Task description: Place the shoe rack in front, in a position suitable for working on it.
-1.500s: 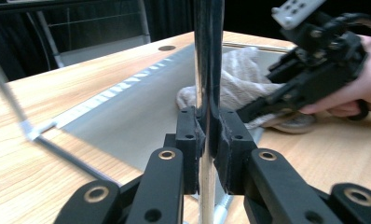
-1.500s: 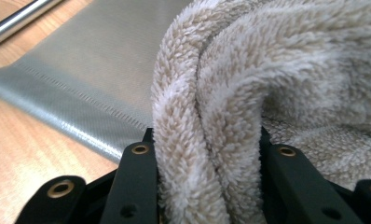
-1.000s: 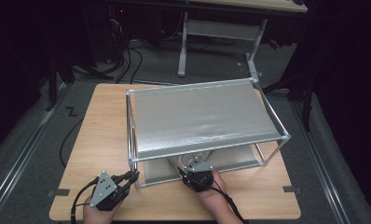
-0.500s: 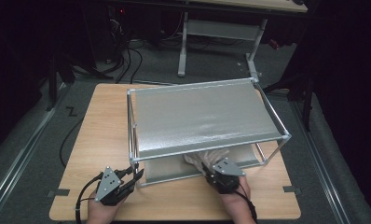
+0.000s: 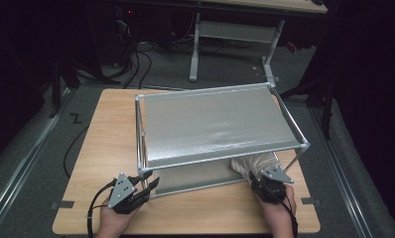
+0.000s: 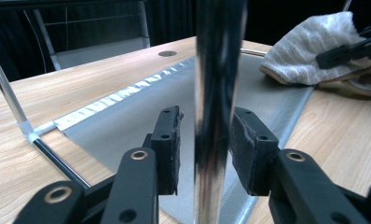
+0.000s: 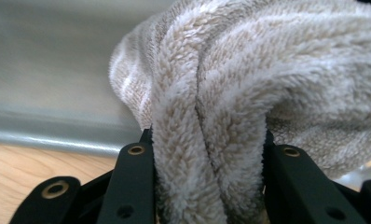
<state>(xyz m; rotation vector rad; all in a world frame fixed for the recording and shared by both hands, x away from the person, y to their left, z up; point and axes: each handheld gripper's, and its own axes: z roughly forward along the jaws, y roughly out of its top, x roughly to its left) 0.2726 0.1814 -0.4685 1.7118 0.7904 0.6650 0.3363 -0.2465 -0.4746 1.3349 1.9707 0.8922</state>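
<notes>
Cream striped towel (image 7: 230, 93), silver rack (image 5: 210, 124), light wood table (image 5: 106, 129), black tongs (image 6: 204, 140)

A wood table (image 5: 106, 129) stands in the middle of the room. It is light brown. Two small bits of grey tape (image 5: 61, 204) stick to its near edge, one at the left and one at the right. The table has a small round hole (image 6: 167, 53) in its top.

The floor (image 5: 32, 148) is grey. A black zigzag mark (image 5: 75, 118) is on it, just left of the table. A long metal rail (image 5: 17, 173) lies on the floor at the left. Black wires (image 5: 141, 54) lie in a heap far back. Near them, on the right, stands a white desk frame (image 5: 230, 32). The room around is dark.
</notes>
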